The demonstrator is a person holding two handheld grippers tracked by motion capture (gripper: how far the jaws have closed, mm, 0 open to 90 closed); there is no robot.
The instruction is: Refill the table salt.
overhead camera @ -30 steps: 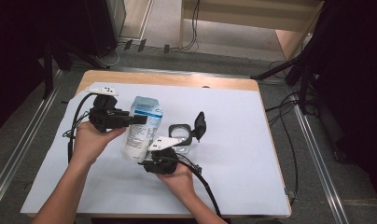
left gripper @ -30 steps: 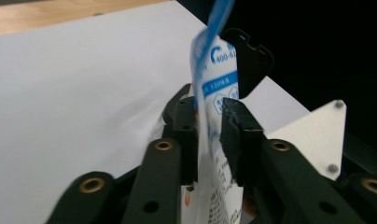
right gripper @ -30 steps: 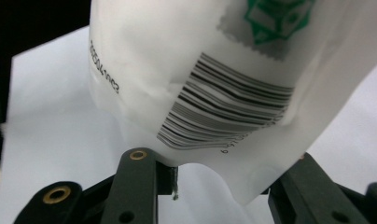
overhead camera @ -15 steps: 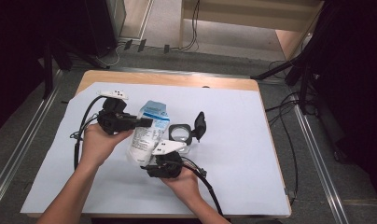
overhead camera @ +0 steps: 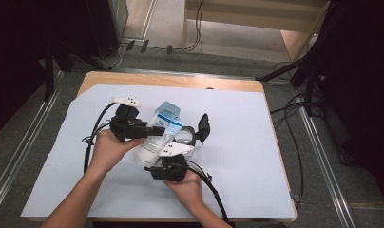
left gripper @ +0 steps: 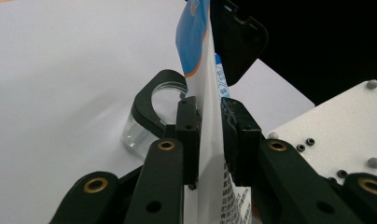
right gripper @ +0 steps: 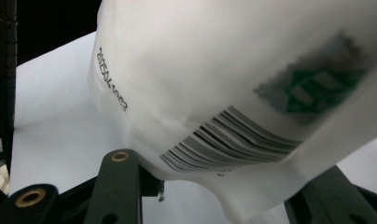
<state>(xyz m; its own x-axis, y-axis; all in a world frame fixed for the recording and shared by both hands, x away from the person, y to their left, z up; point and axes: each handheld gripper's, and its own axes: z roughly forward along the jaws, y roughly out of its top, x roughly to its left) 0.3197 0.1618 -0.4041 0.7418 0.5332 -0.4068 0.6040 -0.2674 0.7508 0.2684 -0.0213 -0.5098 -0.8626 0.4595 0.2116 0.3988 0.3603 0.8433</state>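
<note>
Refill pouch [overhead camera: 159,133], white soft plastic film with a blue printed top and small text on its face, glossy and creased, bulging at the bottom where a barcode and a green mark show in my right gripper view: it sits tilted above the white sheet [overhead camera: 256,156] that covers the wooden table [overhead camera: 180,80], held between my two grippers near the table's middle. Left gripper [overhead camera: 154,131], black two-jaw tool with ribbed pads: it clamps the pouch's thin upper part, film pinched flat between the pads in my left gripper view; its jaws have just been opening a little, with the film between them and the pads touching it. Right gripper [right gripper: 224,186], same make, grey three-cornered plate on top: its jaws stand partly apart around the fat lower end of the pouch, whose film rests against them; I judge that a hold. Glass jar [overhead camera: 186,135], clear, round, open-mouthed, in a black ring-shaped holder, standing just beyond the pouch. Flip lid [overhead camera: 204,127], black, matte, rounded, standing up beside the jar's mouth. Step in hand, by my judgement: bringing the pouch to the jar to fill it. Next move calls for: steadying the top over the jar's mouth, keeping the slack film from folding, tipping the heavy end up with my right gripper without squeezing the contents out early.
</note>
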